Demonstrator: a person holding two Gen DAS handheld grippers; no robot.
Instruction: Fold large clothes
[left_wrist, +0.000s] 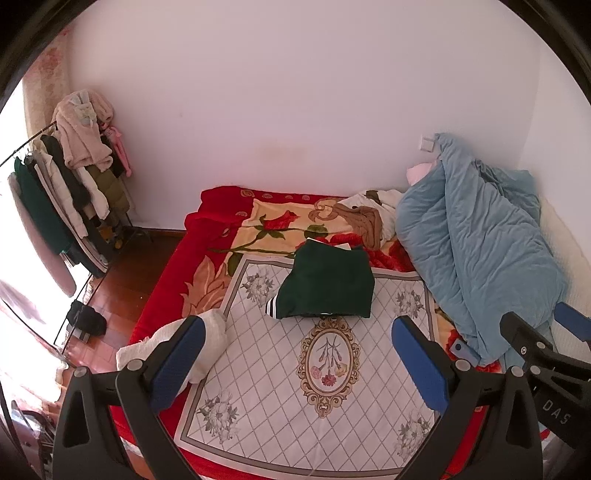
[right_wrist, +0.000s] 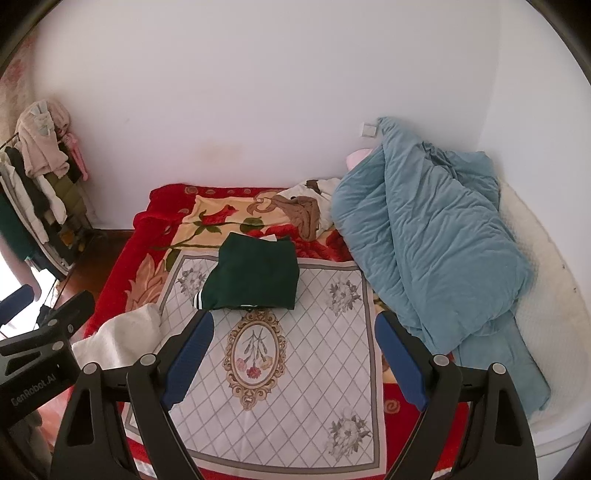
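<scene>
- While both claws hang above the near end of the bed, here is the sweep from the left: a clothes rack (left_wrist: 55, 184) stands in the far left corner against the white wall, loaded with coats and a pale pink fleece robe (left_wrist: 83, 125) draped on top.
- Below it, dark shoes (left_wrist: 86, 319) sit on the wooden floor (left_wrist: 136, 266) beside the bed.
- Next, a cream towel (left_wrist: 173, 343) lies bunched on the bed's left edge, partly behind the left claw's blue pad.
- The left claw (left_wrist: 299, 363) is spread wide, nothing between its blue pads, hovering over the white quilted mat (left_wrist: 258, 369) with its oval flower medallion.
- And there's the garment: the dark green sweater (left_wrist: 327, 282) lies folded into a neat block on the far end of that mat, a striped cuff peeking out at its left corner.
- The right claw (right_wrist: 295, 354) is likewise parted and empty, just short of the sweater's near edge.
- Behind the sweater, the red rose blanket (left_wrist: 273, 221) covers the bed, and a brown and white garment (left_wrist: 365, 218) lies crumpled near the wall.
- Far right, a light blue duvet (left_wrist: 480, 251) is heaped high against the wall.
</scene>
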